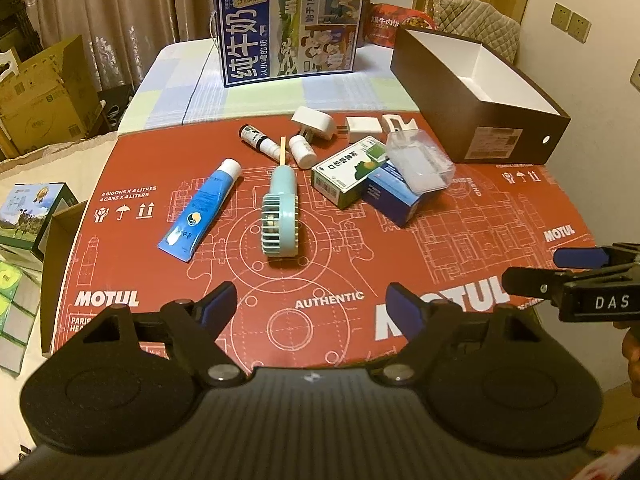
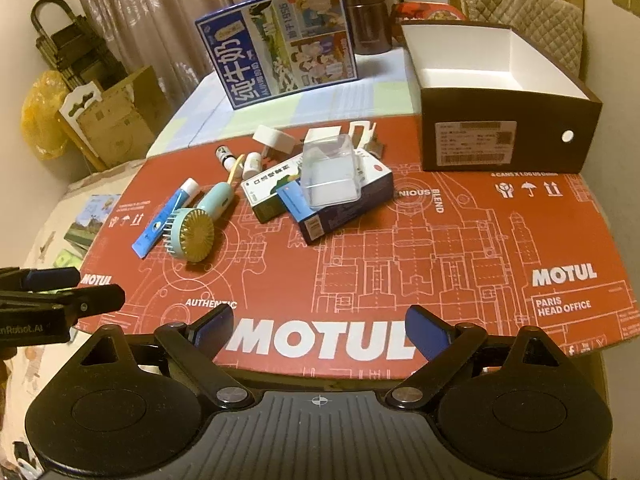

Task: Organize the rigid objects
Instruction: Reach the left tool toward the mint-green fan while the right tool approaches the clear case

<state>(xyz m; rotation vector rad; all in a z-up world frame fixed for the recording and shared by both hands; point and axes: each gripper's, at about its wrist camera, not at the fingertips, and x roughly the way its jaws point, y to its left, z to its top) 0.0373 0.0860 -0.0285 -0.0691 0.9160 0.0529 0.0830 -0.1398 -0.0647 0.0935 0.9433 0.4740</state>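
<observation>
Left gripper (image 1: 310,312) spread, empty, above red cardboard (image 1: 460,240). Right gripper (image 2: 319,330) spread, empty. Fan (image 1: 280,208), tube (image 1: 202,208), cartons clustered near open box (image 1: 480,92).

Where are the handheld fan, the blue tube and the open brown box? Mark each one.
handheld fan (image 1: 279,222), left wrist view, on the round grille.
blue tube (image 1: 200,211), left wrist view, on the middle of its body.
brown box (image 2: 500,142), right wrist view, on the labelled front wall.
</observation>
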